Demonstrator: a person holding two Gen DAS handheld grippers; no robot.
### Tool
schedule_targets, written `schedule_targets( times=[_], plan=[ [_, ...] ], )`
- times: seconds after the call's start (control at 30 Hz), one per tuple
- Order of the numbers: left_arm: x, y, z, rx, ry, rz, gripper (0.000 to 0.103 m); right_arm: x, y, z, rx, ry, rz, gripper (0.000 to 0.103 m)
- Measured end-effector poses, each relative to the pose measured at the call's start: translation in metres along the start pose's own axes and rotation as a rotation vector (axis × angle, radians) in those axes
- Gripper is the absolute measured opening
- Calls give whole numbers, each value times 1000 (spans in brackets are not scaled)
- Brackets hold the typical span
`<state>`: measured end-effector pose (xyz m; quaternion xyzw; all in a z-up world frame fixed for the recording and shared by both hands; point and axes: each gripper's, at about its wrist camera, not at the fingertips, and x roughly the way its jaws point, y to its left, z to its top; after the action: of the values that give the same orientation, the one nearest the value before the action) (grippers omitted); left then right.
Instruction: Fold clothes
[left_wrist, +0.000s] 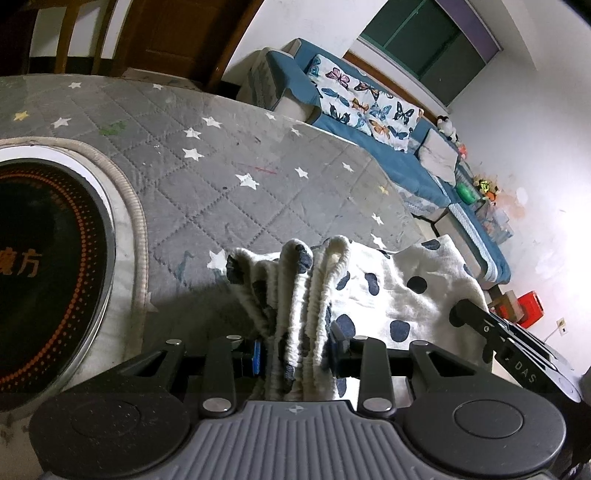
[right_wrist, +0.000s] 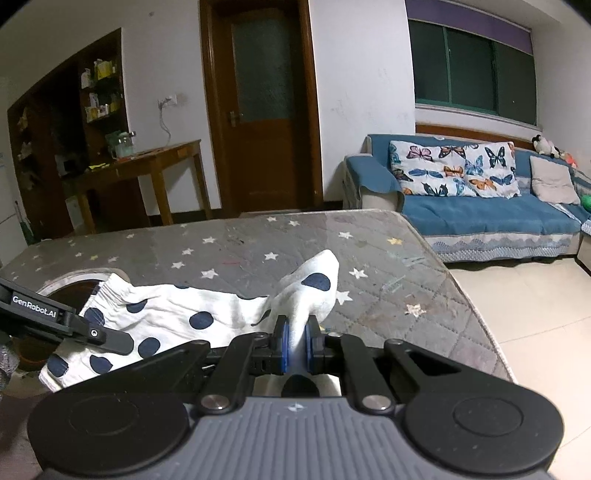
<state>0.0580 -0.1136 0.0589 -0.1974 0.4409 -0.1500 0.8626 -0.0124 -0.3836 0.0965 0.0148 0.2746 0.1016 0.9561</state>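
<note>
Over the quilted desk's near edge, left hand-held gripper pinches the bunched elastic waistband and right hand-held gripper a thin corner of the soft, light, floppy polka-dot shorts; hold the edges.

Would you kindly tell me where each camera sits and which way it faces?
Left wrist: on the left tool, looking down across the quilted table; its jaws clamp the bunched waistband of the spotted garment; the right tool shows.
Right wrist: on the right tool, facing the door, pinching a garment corner; the left tool shows.
Shared: garment, table, sofa.
</note>
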Motion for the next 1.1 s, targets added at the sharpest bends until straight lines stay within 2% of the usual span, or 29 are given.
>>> schedule_targets(
  times=[0.4,0.7,0.77,0.83,1.1],
  plan=[
    [9,5,2,3,6,35,42,19,-9,-7,6,43,-17,9],
    [10,5,1,7,5,51,50,30,-15,-12,7,78,-41,18],
    [9,6,2,9,-2,59,53,30,-15,-13,4,79,-47,24],
    [8,7,3,7,-7,64,56,30,-15,-13,-4,77,-53,38],
    [3,10,9,10,-43,91,66,21,-10,-13,-23,44,-39,48]
  ],
)
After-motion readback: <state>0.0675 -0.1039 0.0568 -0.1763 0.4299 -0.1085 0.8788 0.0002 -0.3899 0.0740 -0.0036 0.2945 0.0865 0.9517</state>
